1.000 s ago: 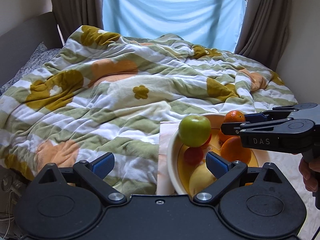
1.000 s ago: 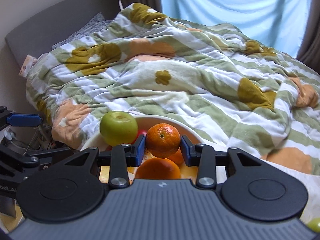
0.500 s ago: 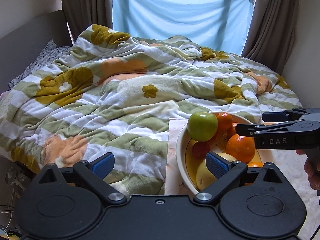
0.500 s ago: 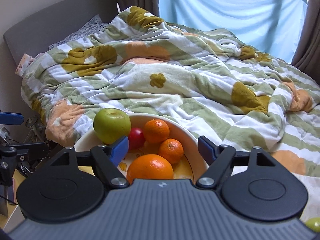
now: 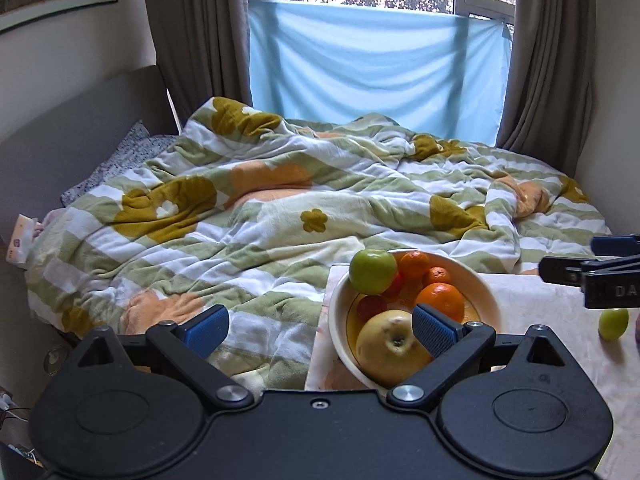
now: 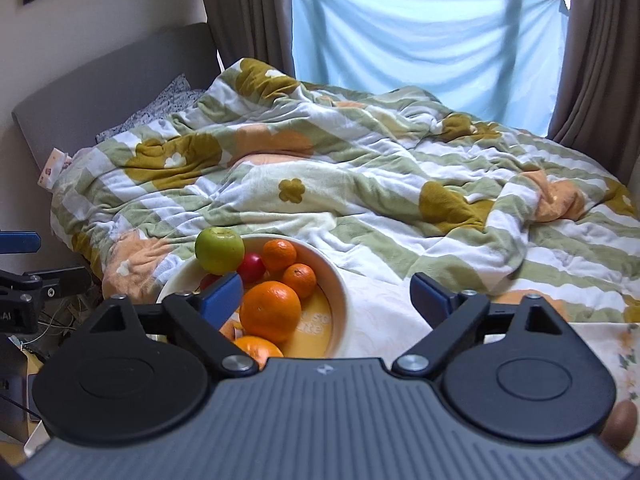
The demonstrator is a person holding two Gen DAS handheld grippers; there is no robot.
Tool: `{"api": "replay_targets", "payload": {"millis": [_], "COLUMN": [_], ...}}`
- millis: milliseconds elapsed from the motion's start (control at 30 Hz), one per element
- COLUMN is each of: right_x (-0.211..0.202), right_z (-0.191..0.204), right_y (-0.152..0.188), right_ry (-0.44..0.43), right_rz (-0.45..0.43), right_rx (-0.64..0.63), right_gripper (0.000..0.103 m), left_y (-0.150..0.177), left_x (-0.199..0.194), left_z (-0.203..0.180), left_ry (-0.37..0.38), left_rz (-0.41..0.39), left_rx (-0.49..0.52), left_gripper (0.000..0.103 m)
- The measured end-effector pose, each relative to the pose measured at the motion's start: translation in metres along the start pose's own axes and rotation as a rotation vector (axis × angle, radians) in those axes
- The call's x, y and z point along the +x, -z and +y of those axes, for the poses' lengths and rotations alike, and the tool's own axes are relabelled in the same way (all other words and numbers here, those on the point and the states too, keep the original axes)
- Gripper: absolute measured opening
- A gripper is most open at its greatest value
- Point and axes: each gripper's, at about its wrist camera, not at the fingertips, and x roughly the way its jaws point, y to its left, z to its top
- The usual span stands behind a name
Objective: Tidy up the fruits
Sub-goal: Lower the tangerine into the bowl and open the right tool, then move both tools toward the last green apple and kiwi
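A: What do my tools look like on your end?

B: My left tool (image 5: 318,328) is matte black, two round discs, silver screws, ribbed blue pads (image 5: 434,330). My right tool (image 6: 326,296) has a grey ridged body, black arms, blue pads, a small white logo.

In the bowl (image 6: 340,292), the lowest orange (image 6: 256,347) is half hidden behind the right gripper's body, and lettering on the bowl's yellow floor is too blurred to read. Right of the bowl, a brown rounded object (image 6: 620,420) is cut by the frame edge, unidentifiable.
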Motion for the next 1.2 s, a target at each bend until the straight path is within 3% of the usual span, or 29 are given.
{"api": "replay_targets", "payload": {"millis": [433,667,933,1200], "right_x": [-0.131,-0.177,-0.207,-0.192], "right_z": [-0.050,-0.089,-0.152,-0.213], "right_y": [0.059,0.094,0.123,0.146], "right_ry": [0.071,0.126,0.208,0.297], "right_rz": [-0.059,-0.054,-0.018,0.055], "right_rx": [0.093,0.150,0.190,0.240], "right_gripper": [0.103,0.103,0.103,0.103], "left_y": [0.034,0.050,0.060,0.056], "left_x": [-0.083,-0.106,-0.098,-0.049], "left_z": [-0.085,-0.143,-0.205,-0.263], "left_ry": [0.002,0.016,0.099,0.207], "left_rz": [-0.066,-0.089,-0.056,-0.016], "left_rx": [0.041,0.105,0.164,0.256], "left_gripper": [0.101,0.103,0.103,0.103]}}
